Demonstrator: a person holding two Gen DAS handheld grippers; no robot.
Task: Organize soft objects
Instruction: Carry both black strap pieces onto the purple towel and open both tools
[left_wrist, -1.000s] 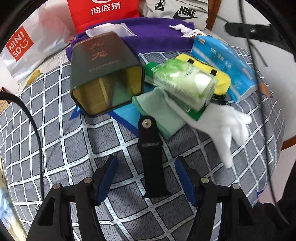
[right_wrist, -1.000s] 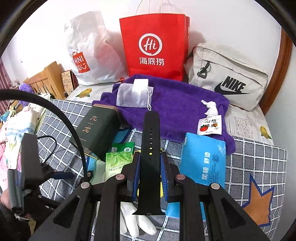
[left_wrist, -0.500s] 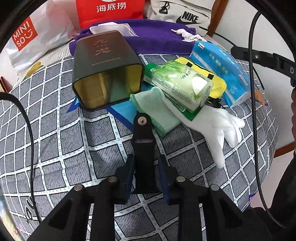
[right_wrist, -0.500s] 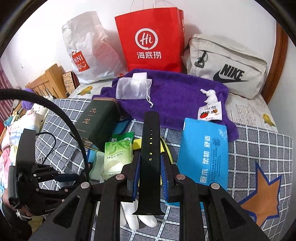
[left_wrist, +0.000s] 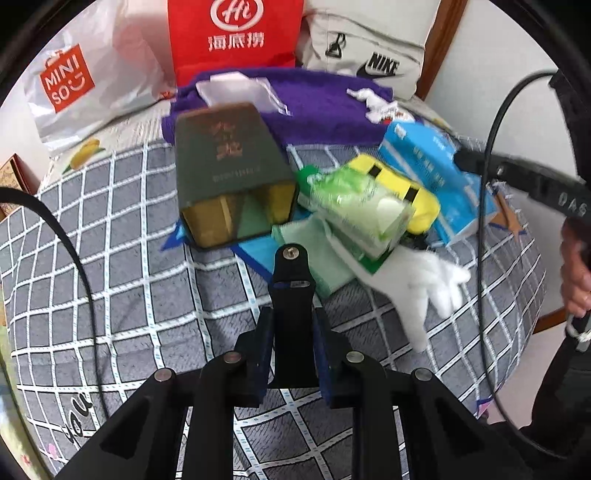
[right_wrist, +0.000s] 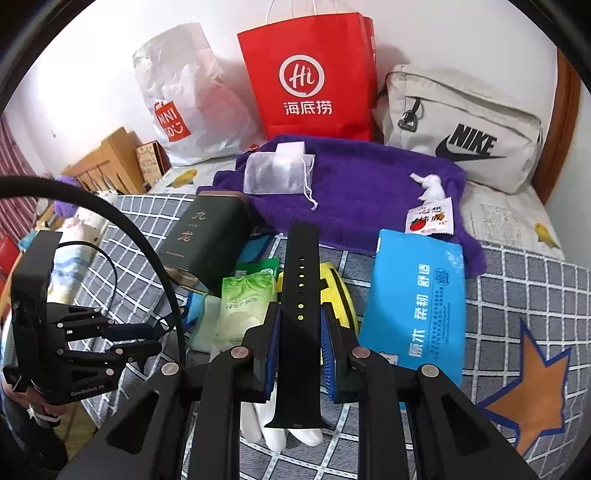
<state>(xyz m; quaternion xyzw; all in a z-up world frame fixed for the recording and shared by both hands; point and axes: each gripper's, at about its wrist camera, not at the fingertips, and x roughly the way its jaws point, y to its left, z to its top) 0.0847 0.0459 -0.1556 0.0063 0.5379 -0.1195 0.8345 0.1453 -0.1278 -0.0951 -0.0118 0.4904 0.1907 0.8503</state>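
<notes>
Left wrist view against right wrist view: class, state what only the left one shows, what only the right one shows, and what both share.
Only the left wrist view shows the left gripper shut on a short black strap piece with a metal stud, and the dark tin's gold end.

Only the right wrist view shows the right gripper shut on a long black strap with holes, an orange star on the checked cover, and wooden furniture.

Both show the red bag, purple towel, blue tissue pack and white glove.
</notes>
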